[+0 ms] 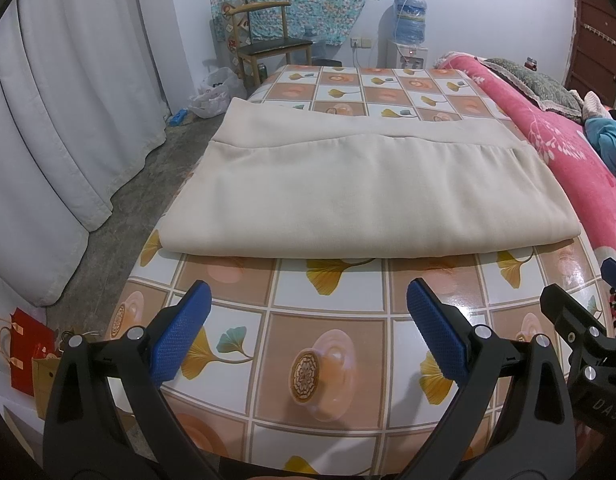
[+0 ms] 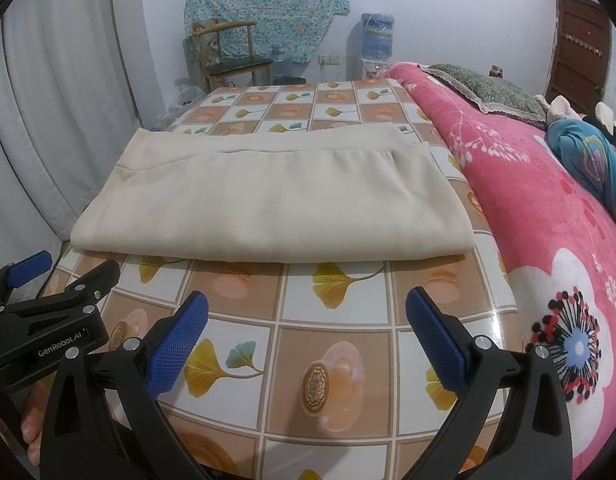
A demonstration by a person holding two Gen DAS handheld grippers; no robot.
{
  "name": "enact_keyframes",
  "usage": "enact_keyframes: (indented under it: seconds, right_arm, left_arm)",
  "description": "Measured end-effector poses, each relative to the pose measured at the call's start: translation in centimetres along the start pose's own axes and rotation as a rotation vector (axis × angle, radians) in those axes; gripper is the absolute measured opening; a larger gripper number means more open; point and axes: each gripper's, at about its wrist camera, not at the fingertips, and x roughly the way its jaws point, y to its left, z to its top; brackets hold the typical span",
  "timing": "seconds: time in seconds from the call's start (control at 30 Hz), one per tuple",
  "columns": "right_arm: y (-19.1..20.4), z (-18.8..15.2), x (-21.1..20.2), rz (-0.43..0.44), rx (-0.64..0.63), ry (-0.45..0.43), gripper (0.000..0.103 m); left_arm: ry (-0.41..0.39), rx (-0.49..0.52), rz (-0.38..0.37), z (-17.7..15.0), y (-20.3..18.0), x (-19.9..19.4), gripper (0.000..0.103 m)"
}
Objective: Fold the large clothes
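Observation:
A large beige cloth [image 1: 308, 196] lies folded flat in a wide rectangle across the middle of the table, its folded edge nearest me; it also shows in the right wrist view [image 2: 275, 204]. My left gripper [image 1: 308, 324] is open and empty, above the table's near part, short of the cloth. My right gripper [image 2: 308, 324] is open and empty too, beside the left one, also short of the cloth. The right gripper shows at the right edge of the left wrist view [image 1: 588, 320], and the left gripper at the left of the right wrist view [image 2: 47, 300].
The table [image 1: 328, 360] has a glossy tile-and-leaf oilcloth. A pink floral blanket [image 2: 548, 240] on a bed borders its right side. White curtains [image 1: 47, 140] hang left. A chair [image 1: 267, 44], a water dispenser [image 1: 408, 36] and bags [image 1: 215, 92] stand beyond.

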Motion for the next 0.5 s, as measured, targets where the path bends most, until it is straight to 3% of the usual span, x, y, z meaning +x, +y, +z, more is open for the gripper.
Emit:
enact_keyframes:
  seconds: [0.5]
  right_arm:
    - [-0.13,-0.06,0.02,0.001,0.000,0.001,0.096]
  left_arm:
    - [0.000,0.000,0.001,-0.01,-0.24,-0.07,0.095]
